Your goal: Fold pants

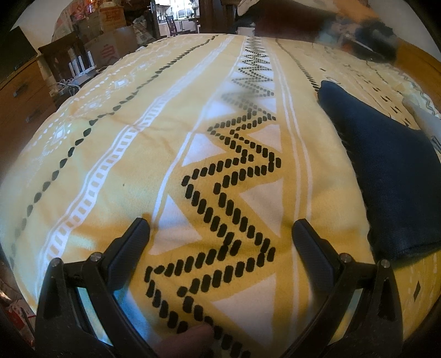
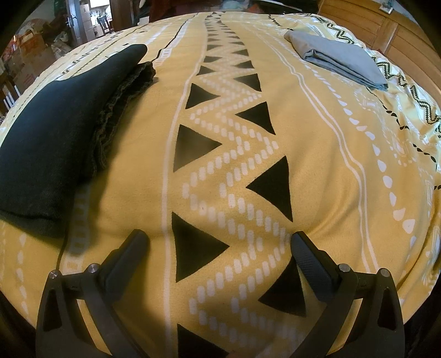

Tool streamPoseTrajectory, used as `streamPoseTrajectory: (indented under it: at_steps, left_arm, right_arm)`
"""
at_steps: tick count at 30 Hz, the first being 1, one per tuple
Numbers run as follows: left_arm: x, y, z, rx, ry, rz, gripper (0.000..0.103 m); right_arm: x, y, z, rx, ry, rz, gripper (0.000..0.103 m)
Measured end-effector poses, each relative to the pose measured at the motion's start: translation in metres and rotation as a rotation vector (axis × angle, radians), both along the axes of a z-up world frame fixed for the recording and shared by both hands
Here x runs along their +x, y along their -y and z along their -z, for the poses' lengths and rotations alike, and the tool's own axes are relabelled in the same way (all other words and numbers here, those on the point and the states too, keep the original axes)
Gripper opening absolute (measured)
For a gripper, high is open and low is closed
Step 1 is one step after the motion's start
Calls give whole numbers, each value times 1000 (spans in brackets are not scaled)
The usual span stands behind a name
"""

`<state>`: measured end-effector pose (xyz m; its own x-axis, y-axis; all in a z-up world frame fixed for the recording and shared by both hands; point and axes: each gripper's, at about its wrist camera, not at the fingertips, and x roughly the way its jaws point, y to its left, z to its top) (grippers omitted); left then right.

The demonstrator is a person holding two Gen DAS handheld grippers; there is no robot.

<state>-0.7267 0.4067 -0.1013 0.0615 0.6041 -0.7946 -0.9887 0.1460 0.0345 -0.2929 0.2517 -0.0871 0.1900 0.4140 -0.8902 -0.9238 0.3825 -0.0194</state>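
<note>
Dark navy pants [image 1: 386,165] lie folded in a long stack on the yellow patterned bedspread [image 1: 137,154], to the right of my left gripper [image 1: 220,228]. In the right wrist view the same pants [image 2: 52,124] lie to the left, with a ribbed edge showing along their right side. My left gripper is open and empty, its fingertips resting at the bedspread. My right gripper [image 2: 220,239] is open and empty, fingertips at the bedspread [image 2: 317,165], apart from the pants.
A folded light blue cloth [image 2: 339,57] lies at the far right of the bed. A wooden headboard [image 2: 399,41] stands behind it. Boxes and chairs [image 1: 91,49] crowd the room beyond the bed's far left edge. A blurred arm [image 1: 317,24] crosses the top.
</note>
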Motion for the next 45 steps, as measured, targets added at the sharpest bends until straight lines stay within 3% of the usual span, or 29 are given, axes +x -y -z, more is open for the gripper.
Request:
streamPoseTrajectory:
  at_steps: [27, 33, 36, 39, 45]
  left_arm:
    - [-4, 0, 2, 5, 19, 7, 103]
    - [0, -1, -8, -26, 10, 7, 103]
    - [8, 7, -38, 15, 54, 26, 103]
    - [27, 23, -85, 111, 85, 64, 103]
    - [75, 64, -187, 310, 150, 131, 103]
  right_arm:
    - [1, 0, 1, 2, -5, 5, 103]
    - [1, -5, -2, -8, 4, 7, 103]
    - [0, -6, -7, -12, 7, 24, 103]
    - [-6, -5, -31, 22, -13, 44, 103]
    - [-48, 5, -137, 221, -54, 4, 103]
